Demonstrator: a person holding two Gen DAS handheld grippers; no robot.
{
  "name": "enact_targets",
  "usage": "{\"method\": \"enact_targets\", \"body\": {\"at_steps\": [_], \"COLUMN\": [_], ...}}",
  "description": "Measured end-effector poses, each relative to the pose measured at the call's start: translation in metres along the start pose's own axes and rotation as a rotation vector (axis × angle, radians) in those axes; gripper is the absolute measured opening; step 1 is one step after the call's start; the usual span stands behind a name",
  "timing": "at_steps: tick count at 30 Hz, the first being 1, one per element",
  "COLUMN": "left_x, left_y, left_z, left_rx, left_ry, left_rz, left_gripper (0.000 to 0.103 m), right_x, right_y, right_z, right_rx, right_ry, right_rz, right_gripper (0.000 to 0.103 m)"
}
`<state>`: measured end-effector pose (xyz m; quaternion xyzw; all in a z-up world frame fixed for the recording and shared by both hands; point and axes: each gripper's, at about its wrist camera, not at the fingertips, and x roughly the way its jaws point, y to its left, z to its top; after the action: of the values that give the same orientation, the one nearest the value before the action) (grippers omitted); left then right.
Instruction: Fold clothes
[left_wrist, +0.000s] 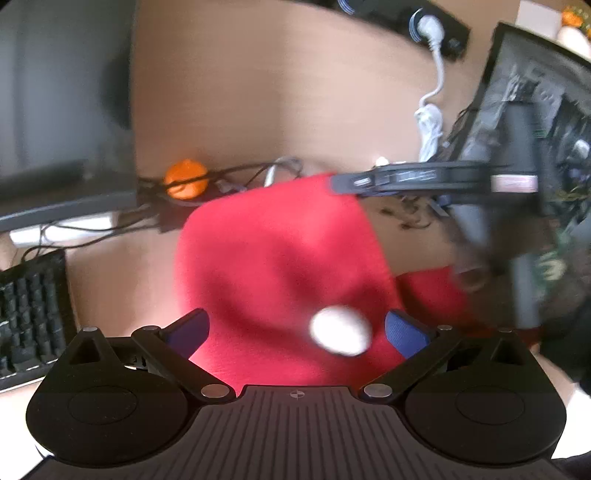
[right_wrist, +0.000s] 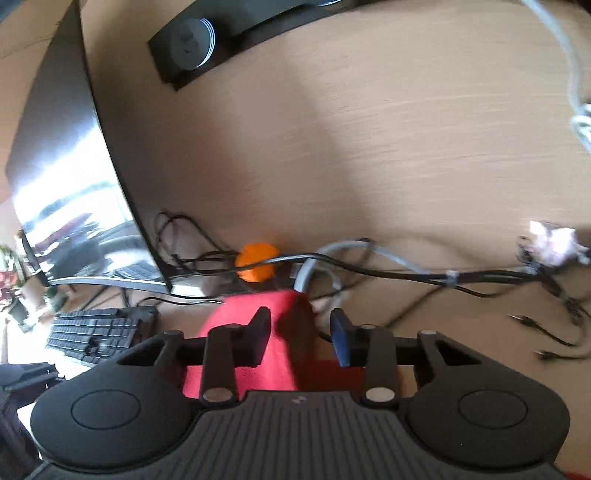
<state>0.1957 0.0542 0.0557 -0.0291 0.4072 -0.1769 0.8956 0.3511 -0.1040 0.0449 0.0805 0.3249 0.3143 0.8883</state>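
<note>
- Left wrist view: the left gripper (left_wrist: 295, 326) has its two blue-tipped fingers (left_wrist: 406, 332) spread wide apart, and nothing is pinched between them.
- The red cloth (left_wrist: 273, 258) lies on the light wooden desk (left_wrist: 288, 92), right in front of the open fingers and running in between them. It is blurry.
- A white blurry spot (left_wrist: 340, 334) shows on the cloth close to the right finger. I cannot tell what it is.
- The other gripper (left_wrist: 424, 181) is at the far right edge of the cloth.
- An orange ball (left_wrist: 184, 179) sits among black wires behind the cloth. A black keyboard (left_wrist: 31, 314) is at the left.
- Right wrist view: the right gripper (right_wrist: 301, 338) has its fingers partly apart, and a raised fold of the red cloth (right_wrist: 280, 332) sits in the gap. I cannot tell whether the fingers grip it.
- The orange ball (right_wrist: 256, 260) and the black wires (right_wrist: 406, 275) lie just past the cloth. A dark monitor (right_wrist: 74, 184) and the keyboard (right_wrist: 96, 332) are at the left.
</note>
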Motion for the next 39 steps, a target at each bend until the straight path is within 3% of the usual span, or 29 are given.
{"method": "enact_targets", "body": {"at_steps": [5, 8, 12, 14, 16, 19, 21, 22, 24, 30, 39], "left_x": [0.001, 0.003, 0.01, 0.017, 0.026, 0.037, 0.037, 0.036, 0.033, 0.017, -0.02], "left_y": [-0.018, -0.029, -0.041, -0.051, -0.063, -0.077, -0.083, -0.083, -0.083, -0.081, -0.046], "left_z": [0.0, -0.004, -0.017, -0.026, -0.032, -0.037, -0.038, -0.039, -0.042, -0.045, -0.059], "left_rx": [0.013, 0.022, 0.025, 0.042, 0.098, 0.154, 0.176, 0.176, 0.174, 0.194, 0.177], "left_ry": [0.005, 0.022, 0.074, 0.102, 0.12, 0.134, 0.13, 0.126, 0.119, 0.089, 0.024], "left_rz": [-0.036, -0.068, -0.114, -0.1, -0.043, 0.025, 0.044, 0.047, 0.047, 0.054, 0.05], "left_gripper": [0.103, 0.103, 0.103, 0.103, 0.103, 0.103, 0.103, 0.103, 0.103, 0.103, 0.103], "right_x": [0.043, 0.052, 0.028, 0.01, 0.009, 0.03, 0.033, 0.029, 0.015, -0.043, -0.108], "right_y": [0.009, 0.009, -0.003, -0.007, -0.013, -0.032, -0.035, -0.032, -0.024, 0.003, 0.031], "right_z": [0.004, 0.012, 0.038, 0.045, 0.041, 0.024, 0.01, 0.005, 0.002, -0.003, -0.073], "right_rx": [0.046, 0.133, 0.239, 0.218, 0.168, 0.139, 0.113, 0.088, 0.048, 0.027, 0.126], "right_ry": [0.167, 0.125, -0.056, -0.113, -0.087, 0.078, 0.142, 0.139, 0.114, 0.046, 0.124], "right_rz": [0.197, 0.225, 0.187, 0.138, 0.027, -0.162, -0.244, -0.274, -0.308, -0.291, -0.165], "right_gripper": [0.035, 0.035, 0.035, 0.035, 0.035, 0.036, 0.048, 0.065, 0.071, 0.073, 0.076]}}
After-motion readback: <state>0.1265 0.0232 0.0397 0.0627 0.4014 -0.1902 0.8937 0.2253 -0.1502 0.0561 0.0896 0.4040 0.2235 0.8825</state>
